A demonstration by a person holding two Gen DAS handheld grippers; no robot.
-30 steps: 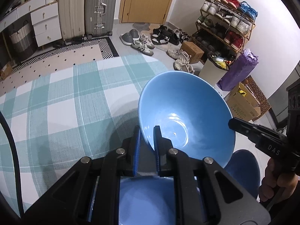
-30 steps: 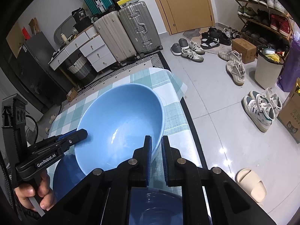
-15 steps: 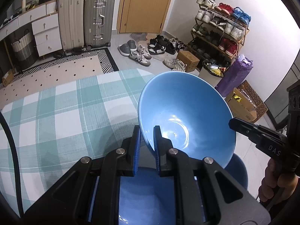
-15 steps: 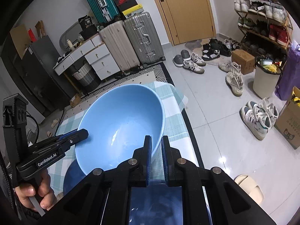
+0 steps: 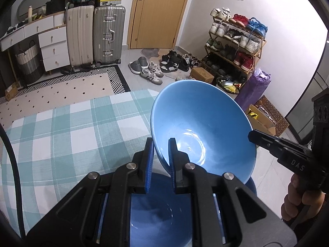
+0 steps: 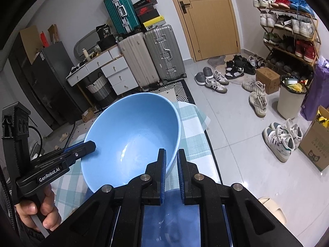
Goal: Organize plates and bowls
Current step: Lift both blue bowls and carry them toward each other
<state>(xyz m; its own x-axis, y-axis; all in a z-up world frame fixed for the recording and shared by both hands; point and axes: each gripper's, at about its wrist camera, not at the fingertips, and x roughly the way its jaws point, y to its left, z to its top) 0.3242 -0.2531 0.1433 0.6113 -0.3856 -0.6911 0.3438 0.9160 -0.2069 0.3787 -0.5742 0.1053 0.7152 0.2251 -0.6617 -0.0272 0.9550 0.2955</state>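
A light blue bowl (image 5: 202, 123) hangs in the air, held by both grippers on opposite sides of its rim. My left gripper (image 5: 160, 144) is shut on the near left rim. My right gripper (image 6: 171, 154) is shut on the right rim of the same bowl (image 6: 131, 135). In the left wrist view the right gripper (image 5: 255, 138) touches the bowl's right edge. In the right wrist view the left gripper (image 6: 90, 145) clamps the bowl's left edge. A darker blue dish (image 5: 160, 210) lies below the bowl, mostly hidden by the grippers; it also shows in the right wrist view (image 6: 170, 216).
A table with a green and white checked cloth (image 5: 61, 135) lies under and left of the bowl; its right edge (image 6: 205, 144) drops to a tiled floor. Suitcases (image 5: 94, 35), a shoe rack (image 5: 234, 45), loose shoes (image 6: 218, 80) and a bin (image 6: 290, 98) stand beyond.
Both grippers have lifted the light blue bowl higher, still clamped on its rim. The table and the darker dish have dropped lower in view.
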